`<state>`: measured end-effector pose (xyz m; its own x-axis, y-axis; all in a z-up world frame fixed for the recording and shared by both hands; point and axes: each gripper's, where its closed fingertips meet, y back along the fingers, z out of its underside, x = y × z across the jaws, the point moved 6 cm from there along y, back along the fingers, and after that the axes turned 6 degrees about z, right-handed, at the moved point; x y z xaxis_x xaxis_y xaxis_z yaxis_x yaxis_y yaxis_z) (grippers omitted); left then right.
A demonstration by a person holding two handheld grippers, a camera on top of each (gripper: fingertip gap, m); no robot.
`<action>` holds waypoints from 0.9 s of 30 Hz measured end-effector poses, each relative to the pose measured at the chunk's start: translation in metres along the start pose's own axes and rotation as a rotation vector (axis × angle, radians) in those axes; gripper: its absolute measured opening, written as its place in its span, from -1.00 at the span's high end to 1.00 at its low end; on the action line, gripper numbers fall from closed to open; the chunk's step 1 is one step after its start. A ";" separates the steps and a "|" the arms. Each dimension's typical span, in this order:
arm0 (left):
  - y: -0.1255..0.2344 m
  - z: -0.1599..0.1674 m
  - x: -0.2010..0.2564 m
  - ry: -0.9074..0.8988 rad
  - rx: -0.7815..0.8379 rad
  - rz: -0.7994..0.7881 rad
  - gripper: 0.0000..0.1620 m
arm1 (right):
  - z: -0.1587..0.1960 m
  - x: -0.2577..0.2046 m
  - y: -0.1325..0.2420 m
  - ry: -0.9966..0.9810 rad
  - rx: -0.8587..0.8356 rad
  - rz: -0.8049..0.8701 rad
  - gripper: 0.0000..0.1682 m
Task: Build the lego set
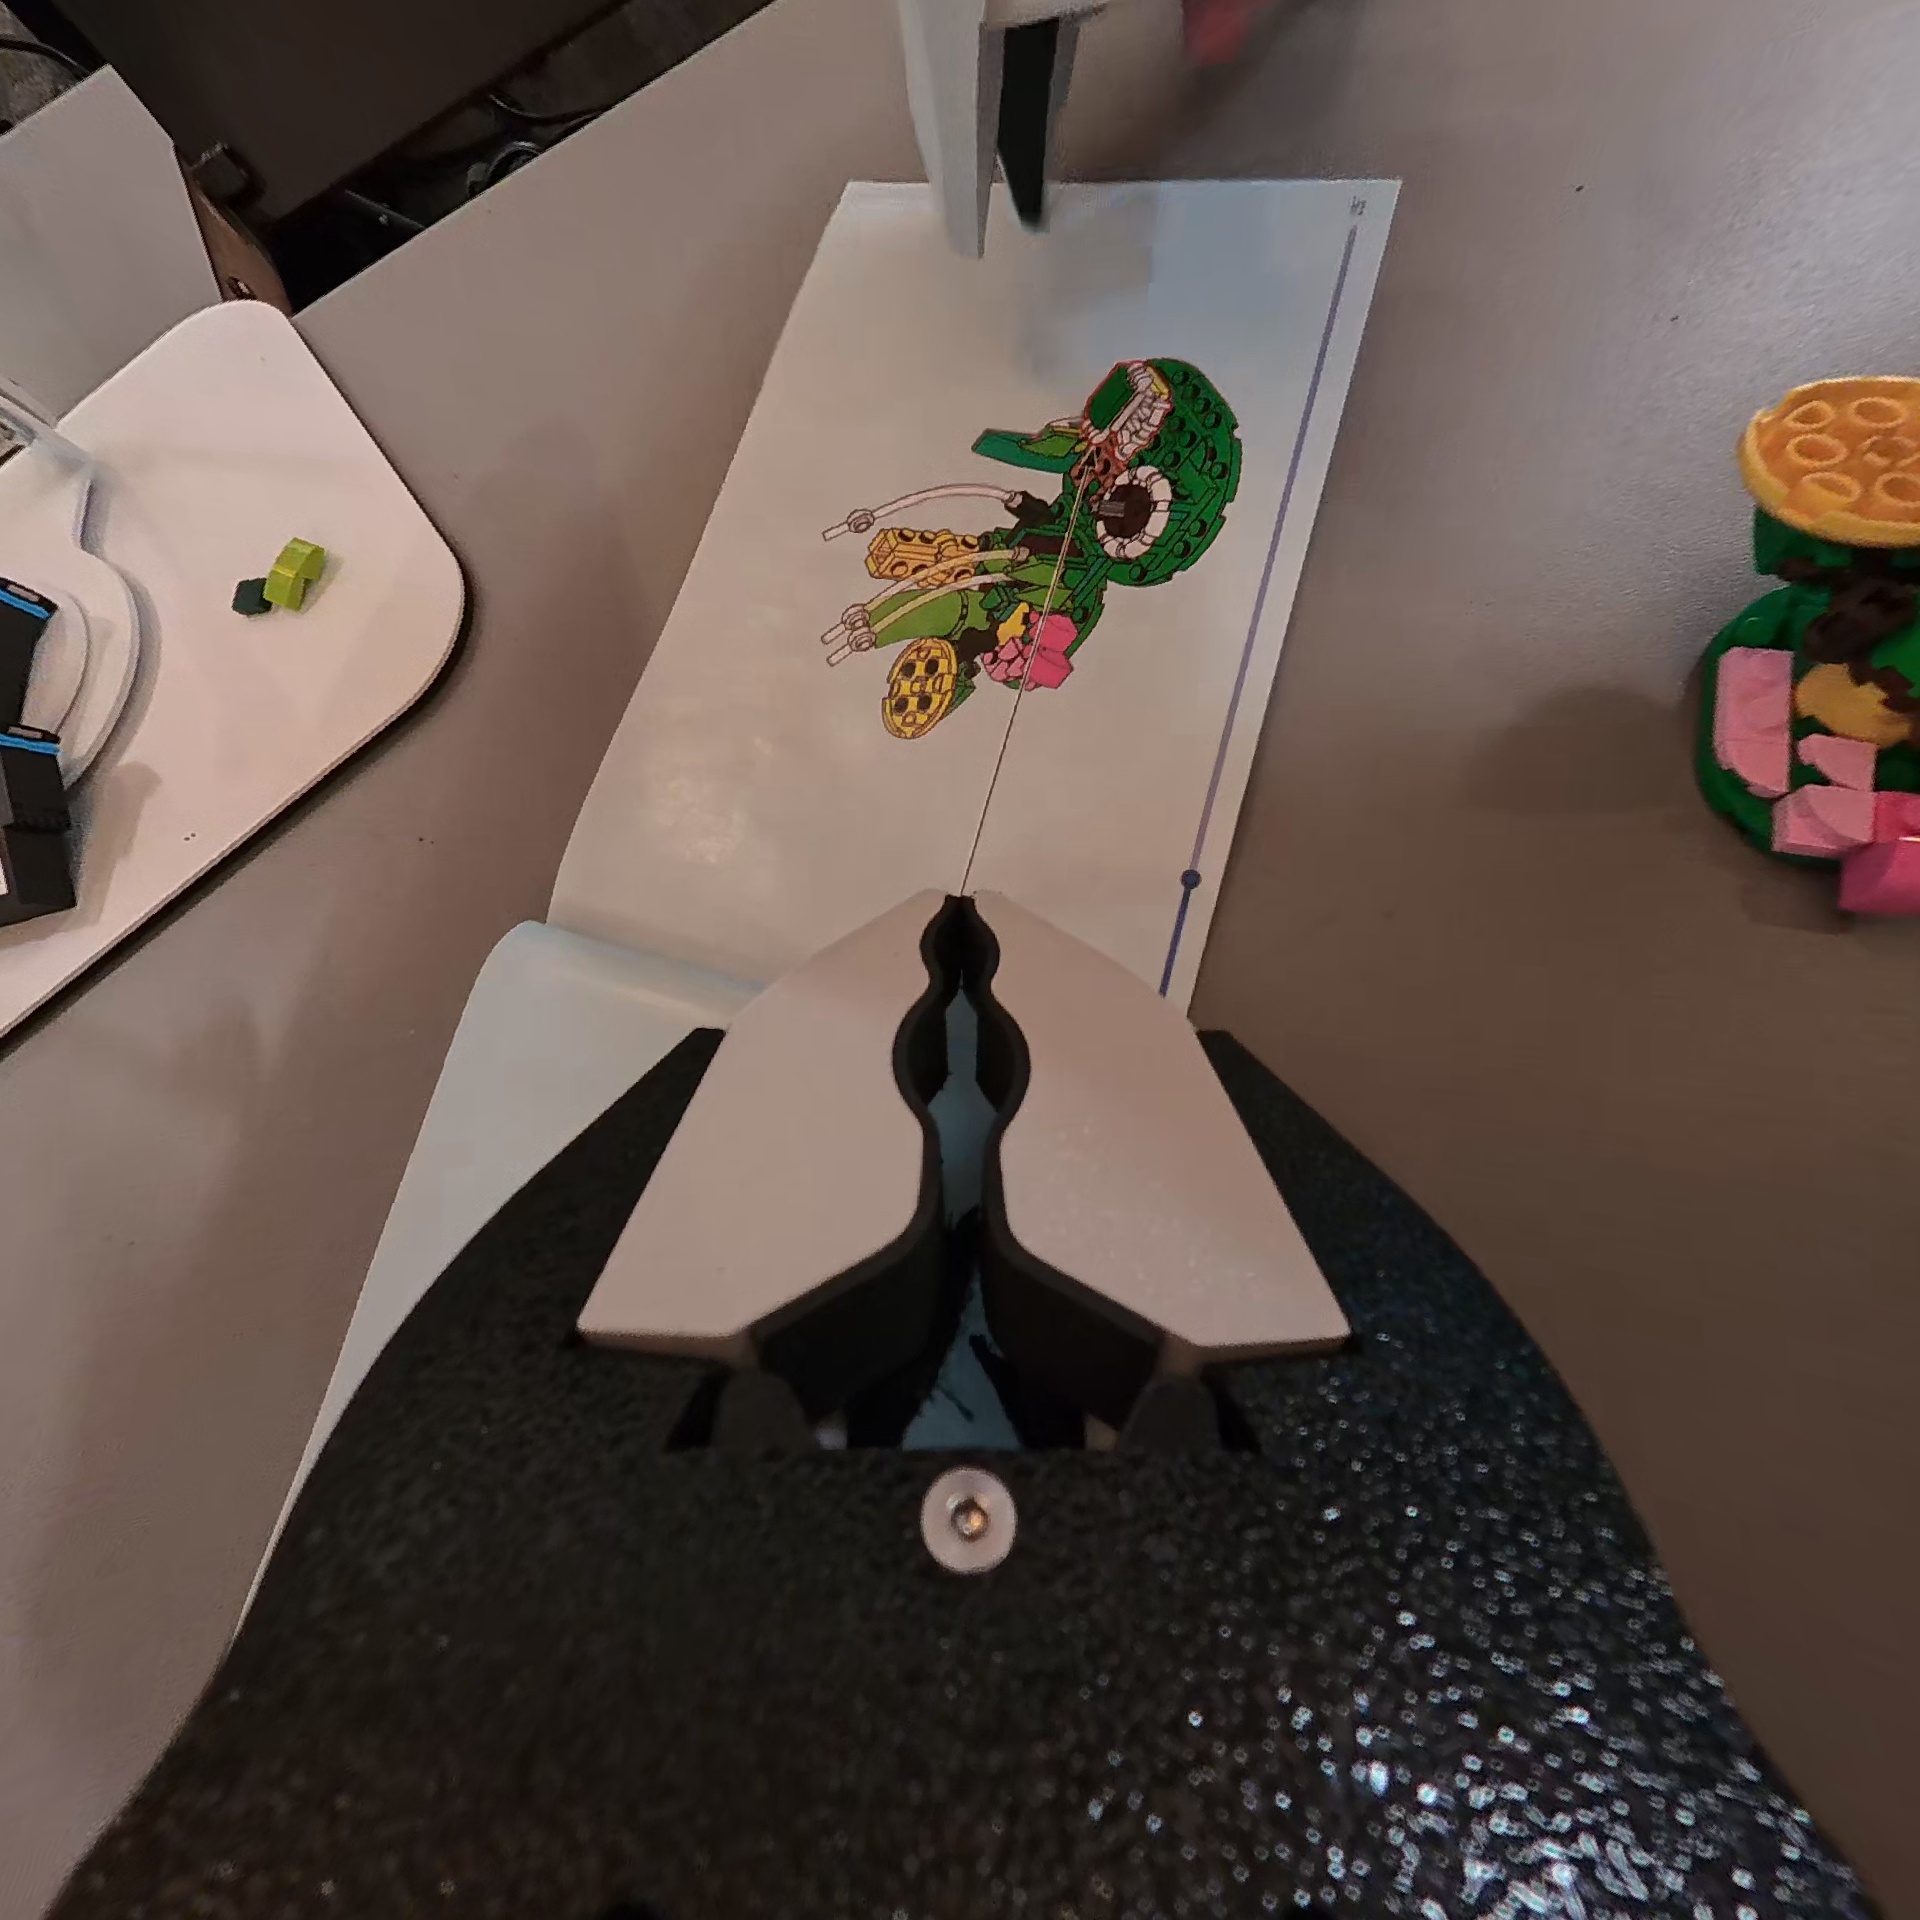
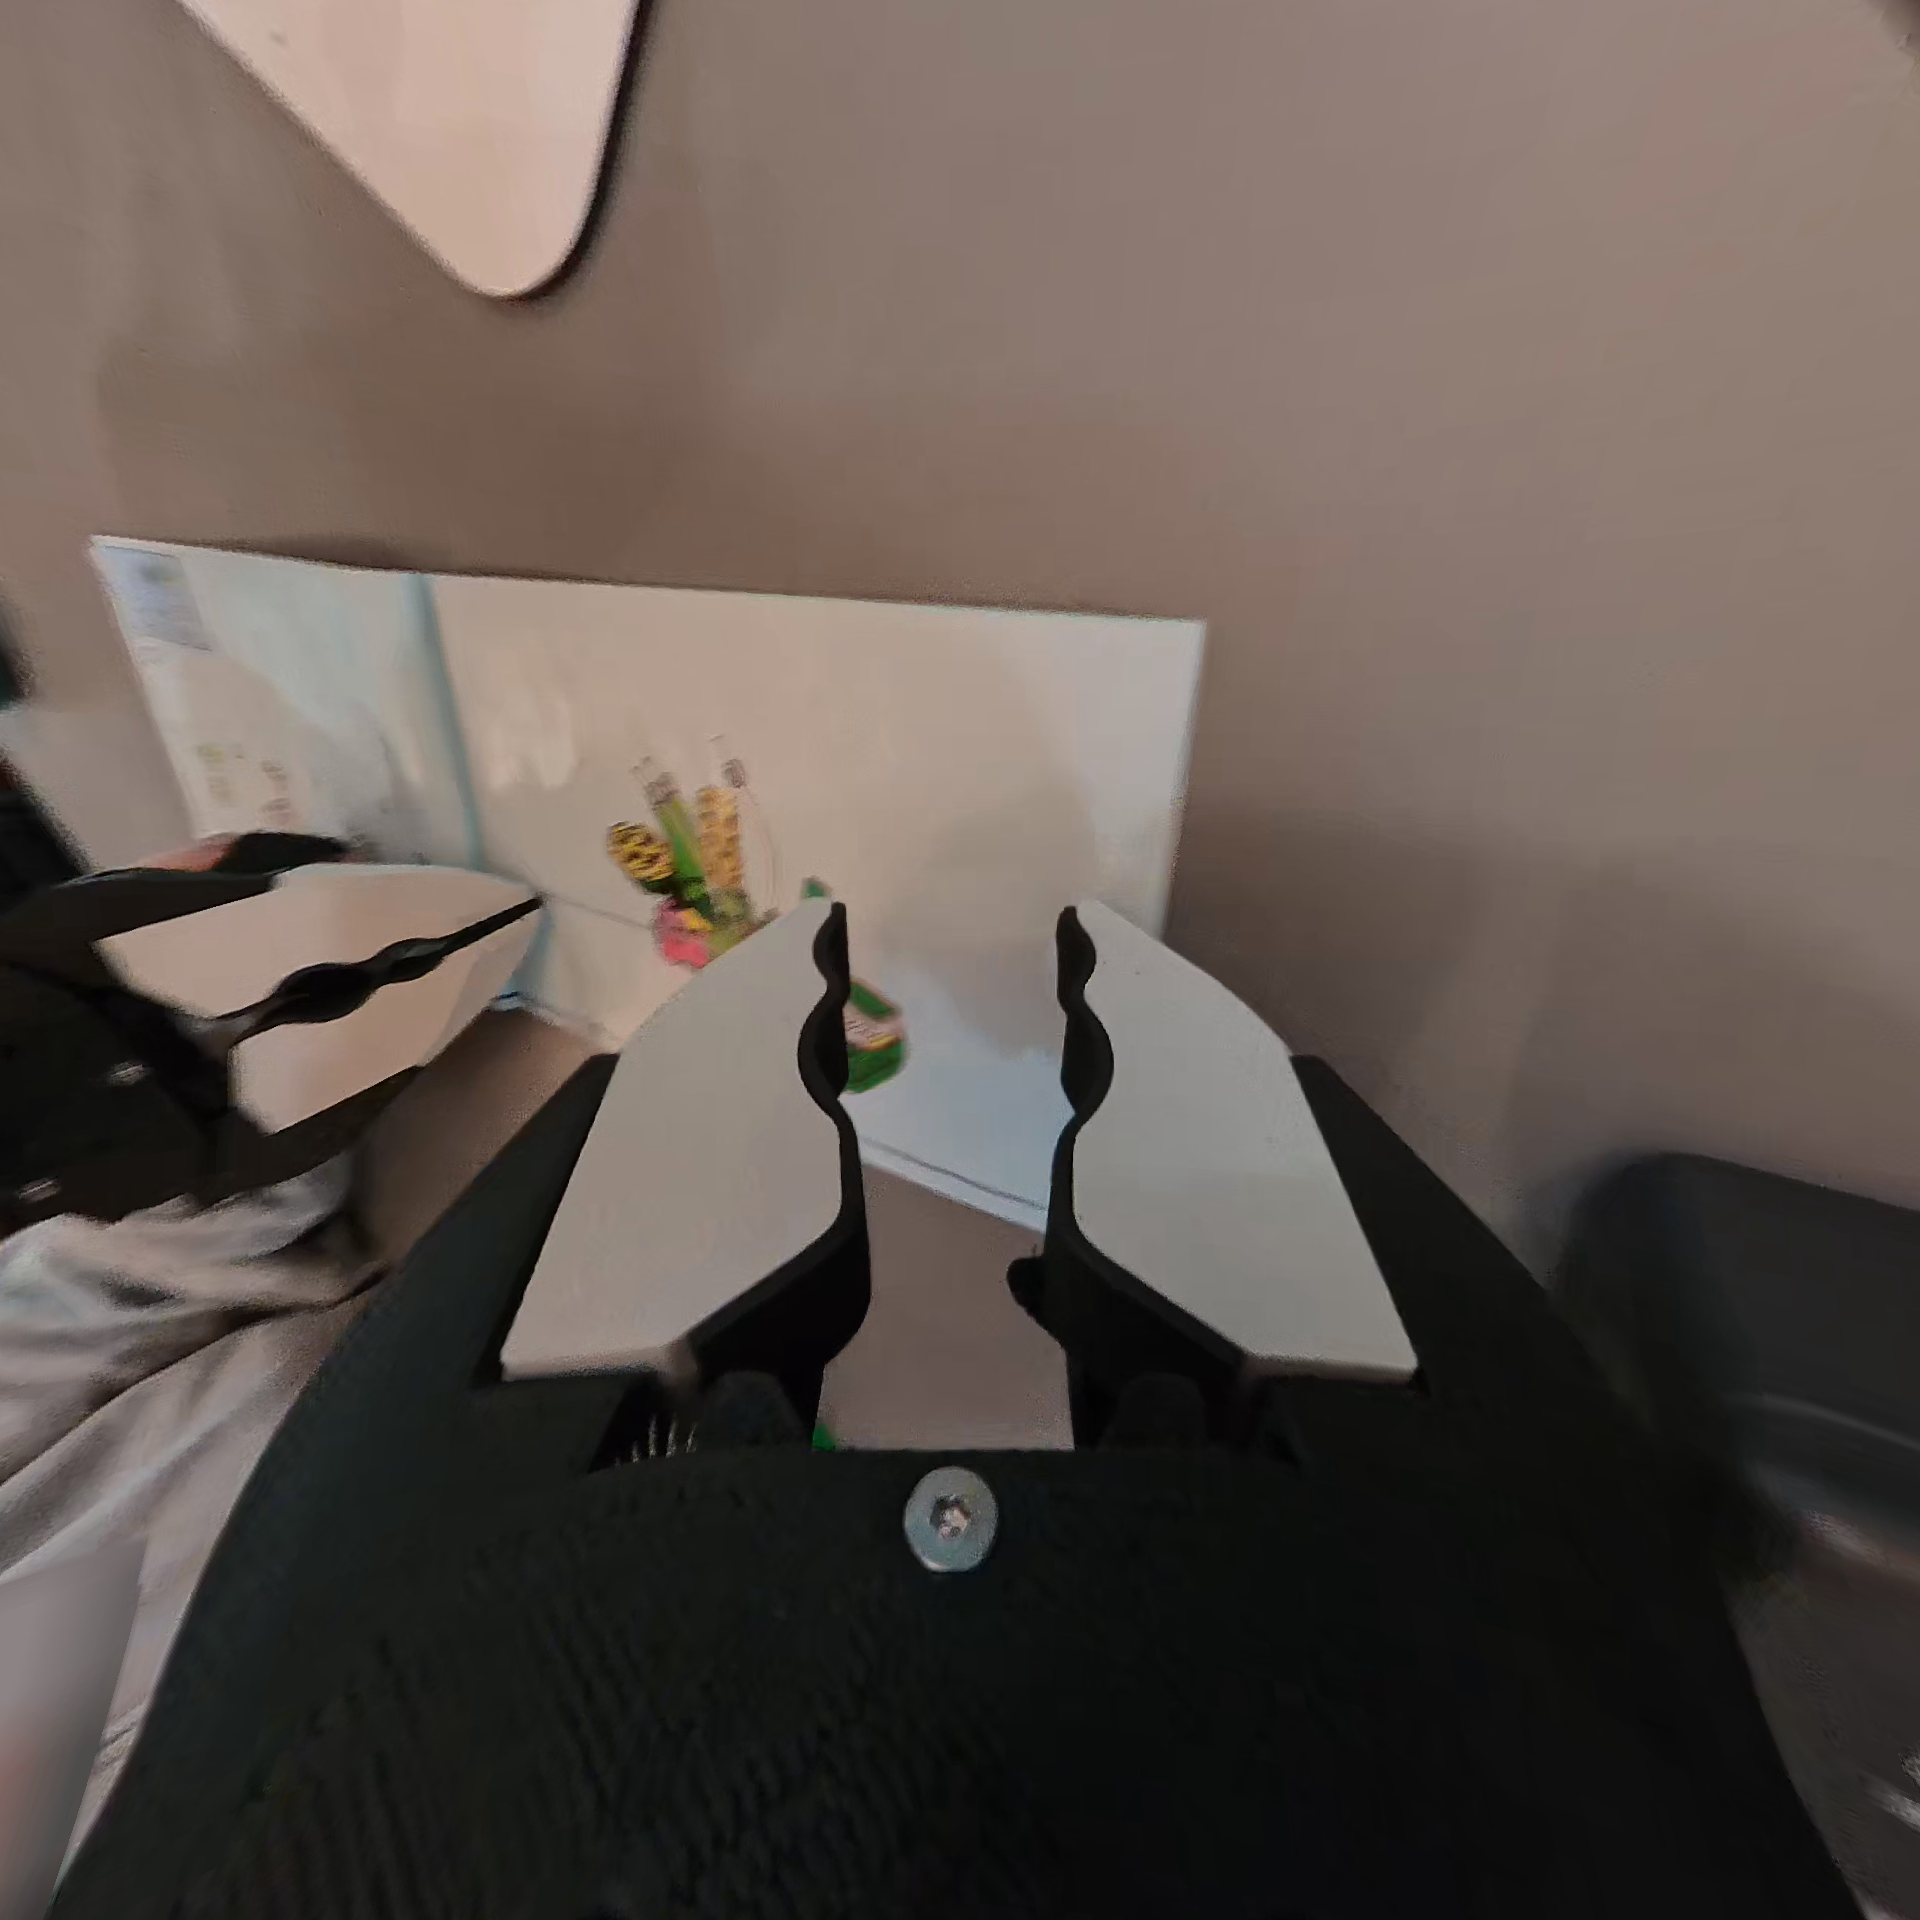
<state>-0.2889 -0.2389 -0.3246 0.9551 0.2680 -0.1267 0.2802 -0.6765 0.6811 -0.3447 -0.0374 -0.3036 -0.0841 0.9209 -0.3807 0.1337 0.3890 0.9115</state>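
Note:
The open instruction booklet [image 1: 935,623] lies on the brown table and shows a drawing of a green, yellow and pink model. My left gripper [image 1: 961,902] is shut on a thin booklet page, seen edge-on as a fine line running from its tips. It also shows in the right wrist view [image 2: 525,912]. My right gripper [image 2: 945,920] is open and empty above the booklet [image 2: 935,748]. It appears at the top of the left wrist view [image 1: 997,135]. The partly built lego model [image 1: 1818,644], green with pink and yellow parts, stands at the right.
A white tray [image 1: 208,644] at the left holds a lime piece [image 1: 298,569] and a dark green piece [image 1: 249,595]. Black and blue parts [image 1: 26,810] sit at its left edge. The tray's corner [image 2: 468,125] and a dark object [image 2: 1766,1351] show in the right wrist view. One gripper's finger ends stand about 15 centimeters off the other's.

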 end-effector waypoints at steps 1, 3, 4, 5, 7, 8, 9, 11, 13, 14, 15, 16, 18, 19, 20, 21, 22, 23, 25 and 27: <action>0.000 0.000 0.000 -0.002 0.000 -0.001 1.00 | 0.002 -0.004 -0.002 -0.012 -0.010 -0.051 0.57; 0.000 0.000 0.000 -0.004 0.001 -0.004 1.00 | 0.004 -0.005 -0.003 0.001 0.005 -0.055 0.59; 0.000 0.000 0.000 -0.005 0.000 -0.004 1.00 | 0.005 -0.005 -0.003 0.001 0.013 -0.055 0.59; 0.000 0.000 0.000 -0.006 0.000 -0.005 1.00 | 0.005 -0.005 -0.003 0.000 0.020 -0.055 0.59; 0.000 0.000 0.000 -0.013 0.001 -0.007 1.00 | 0.008 -0.004 -0.002 0.012 0.023 -0.043 0.57; 0.000 0.000 0.000 -0.022 0.000 -0.010 1.00 | 0.009 -0.003 0.000 0.022 0.023 -0.017 0.56; 0.000 0.000 0.000 -0.026 -0.003 -0.019 1.00 | 0.010 0.001 0.001 0.038 0.027 0.037 0.55; 0.000 0.000 -0.001 -0.028 -0.012 -0.034 1.00 | 0.014 0.005 0.004 0.065 0.019 0.111 0.54; 0.000 0.000 -0.001 -0.017 -0.009 -0.028 1.00 | 0.017 0.004 0.004 0.064 0.016 0.096 0.51; 0.000 0.000 -0.001 -0.013 -0.006 -0.024 1.00 | 0.018 0.003 0.004 0.067 0.018 0.096 0.51; 0.000 0.001 -0.002 -0.010 -0.005 -0.022 1.00 | 0.019 0.003 0.004 0.071 0.018 0.095 0.51; 0.000 0.001 -0.002 -0.009 -0.003 -0.020 1.00 | 0.019 0.003 0.005 0.075 0.020 0.092 0.50; 0.000 0.001 -0.002 -0.007 -0.003 -0.019 1.00 | 0.020 0.000 0.009 0.079 0.037 0.065 0.51; 0.000 0.001 -0.002 -0.008 -0.003 -0.019 1.00 | 0.022 -0.002 0.009 0.078 0.033 0.042 0.52; 0.000 0.001 -0.002 -0.009 -0.004 -0.021 1.00 | 0.026 -0.003 0.009 0.079 0.016 0.026 0.52; 0.000 0.000 -0.002 -0.009 -0.003 -0.022 1.00 | 0.029 -0.004 0.007 0.087 -0.004 0.026 0.52; 0.000 0.000 -0.002 -0.009 -0.003 -0.021 1.00 | 0.032 -0.004 0.005 0.100 -0.013 0.041 0.53; -0.001 0.000 -0.002 -0.007 -0.002 -0.021 1.00 | 0.032 -0.005 0.004 0.109 -0.011 0.047 0.52; -0.001 0.000 -0.002 -0.005 -0.001 -0.020 1.00 | 0.034 -0.011 0.002 0.107 -0.020 0.008 0.51; -0.001 0.001 -0.002 0.000 0.001 -0.017 1.00 | 0.034 -0.015 0.000 0.120 -0.010 0.013 0.52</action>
<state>-0.2908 -0.2395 -0.3251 0.9500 0.2799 -0.1385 0.2969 -0.6721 0.6783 -0.3103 -0.0502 -0.3032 -0.2004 0.9159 -0.3479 0.1257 0.3762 0.9180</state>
